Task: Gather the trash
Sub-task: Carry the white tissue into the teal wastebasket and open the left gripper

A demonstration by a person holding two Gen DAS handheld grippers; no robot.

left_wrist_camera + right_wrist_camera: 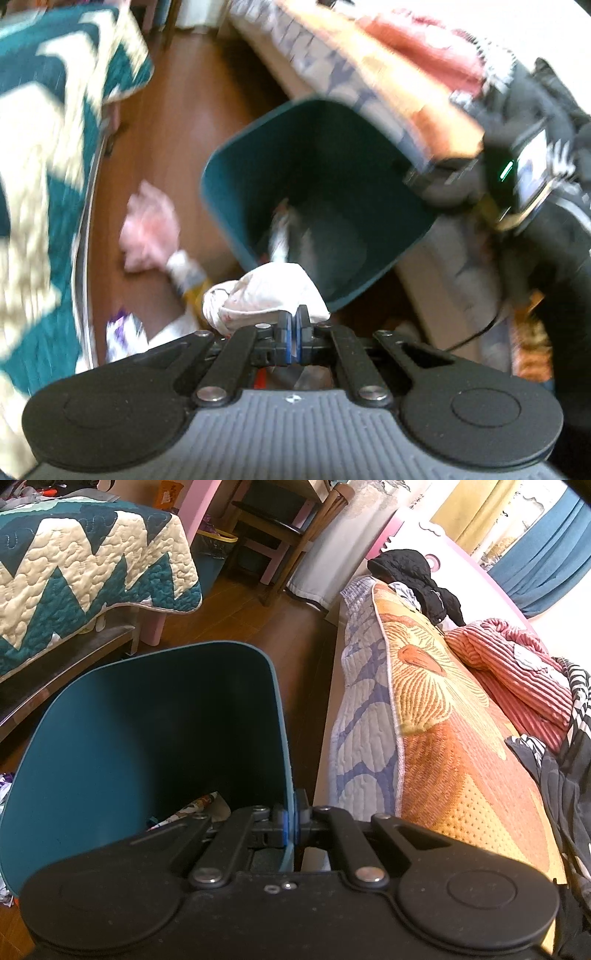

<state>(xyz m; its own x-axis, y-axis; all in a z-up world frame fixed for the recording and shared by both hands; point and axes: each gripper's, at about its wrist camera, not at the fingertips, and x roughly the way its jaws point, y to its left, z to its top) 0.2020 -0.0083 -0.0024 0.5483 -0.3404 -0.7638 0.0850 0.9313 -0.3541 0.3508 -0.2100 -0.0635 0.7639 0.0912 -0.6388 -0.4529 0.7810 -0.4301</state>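
My left gripper [294, 317] is shut on a crumpled white wad of paper [266, 291], which hangs just outside the near rim of the teal trash bin [236, 162]. The bin is tilted toward me, and some printed litter [280, 232] lies at its bottom. My right gripper [293, 812] is shut on the bin's right wall [284, 738], with one pad inside and one outside. Colourful wrappers [199, 805] show at the bottom of the bin. On the floor left of the bin lie a pink wad [151, 229], a white and yellow packet [188, 273] and a purple wrapper [122, 328].
A bed with an orange and grey quilt [443, 720] runs along the bin's right side. A teal zigzag quilt [92, 572] covers furniture on the left. A wooden chair [280, 528] stands at the back. Brown wooden floor [177, 110] lies between them.
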